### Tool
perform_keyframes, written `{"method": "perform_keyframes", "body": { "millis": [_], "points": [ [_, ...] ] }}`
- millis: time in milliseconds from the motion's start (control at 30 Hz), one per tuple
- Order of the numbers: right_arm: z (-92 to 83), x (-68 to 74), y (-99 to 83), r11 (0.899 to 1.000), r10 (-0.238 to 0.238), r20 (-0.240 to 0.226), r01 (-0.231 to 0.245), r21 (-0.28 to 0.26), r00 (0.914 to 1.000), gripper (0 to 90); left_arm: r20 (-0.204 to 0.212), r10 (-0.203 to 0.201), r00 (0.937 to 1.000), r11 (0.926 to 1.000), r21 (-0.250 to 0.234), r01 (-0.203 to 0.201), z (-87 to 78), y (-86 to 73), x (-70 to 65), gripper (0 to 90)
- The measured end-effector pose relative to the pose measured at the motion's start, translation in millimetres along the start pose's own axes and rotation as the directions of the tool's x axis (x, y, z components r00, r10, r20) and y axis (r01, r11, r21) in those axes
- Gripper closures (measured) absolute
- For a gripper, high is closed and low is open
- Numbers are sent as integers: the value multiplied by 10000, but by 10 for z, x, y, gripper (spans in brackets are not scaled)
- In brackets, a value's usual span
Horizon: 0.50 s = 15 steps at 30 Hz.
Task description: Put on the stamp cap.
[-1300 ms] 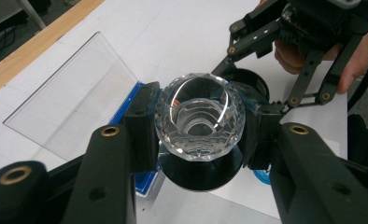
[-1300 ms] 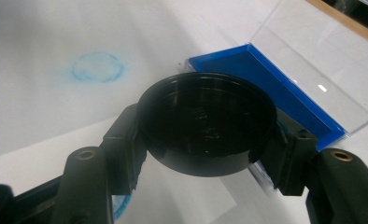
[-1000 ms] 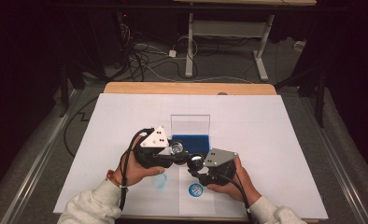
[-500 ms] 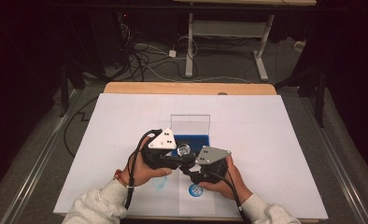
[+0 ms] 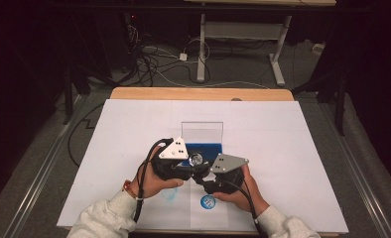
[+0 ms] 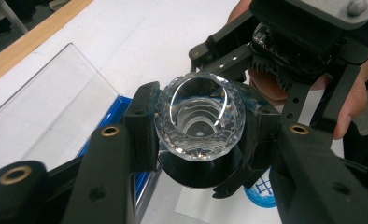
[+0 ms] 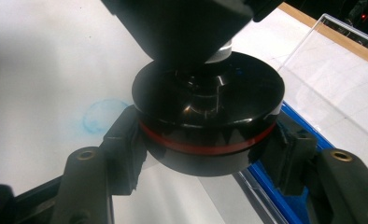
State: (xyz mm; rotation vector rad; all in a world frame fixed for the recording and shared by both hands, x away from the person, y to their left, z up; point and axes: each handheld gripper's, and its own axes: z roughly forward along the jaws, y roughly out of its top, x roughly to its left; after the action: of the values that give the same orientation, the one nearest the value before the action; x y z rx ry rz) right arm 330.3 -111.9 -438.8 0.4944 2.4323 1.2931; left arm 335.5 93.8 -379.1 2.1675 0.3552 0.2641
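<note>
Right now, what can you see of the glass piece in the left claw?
The glass piece is clear, round and faceted, hollow with stepped rings inside, its open end facing the camera. The left claw is shut on its sides. It sits on a black disc with a red band, which the right claw grips, above the white table.

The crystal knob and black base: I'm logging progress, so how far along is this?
Both parts are off the table. In hand: left gripper clamps the crystal knob, right gripper clamps the black base, knob on base. Left: whether they are joined I cannot tell; the clear tray waits behind.
</note>
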Motion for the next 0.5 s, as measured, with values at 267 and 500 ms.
{"method": "perform_keyframes", "body": {
  "millis": [267,500],
  "points": [
    [1,20,0,9996,-137,65,135,250,9999,395,193,-114,9997,9999,113,112,23,-20,8,545],
    [-10,41,9,9987,-383,151,377,343,9992,396,345,-192,9992,9998,41,191,28,-33,10,544]
  ]
}}
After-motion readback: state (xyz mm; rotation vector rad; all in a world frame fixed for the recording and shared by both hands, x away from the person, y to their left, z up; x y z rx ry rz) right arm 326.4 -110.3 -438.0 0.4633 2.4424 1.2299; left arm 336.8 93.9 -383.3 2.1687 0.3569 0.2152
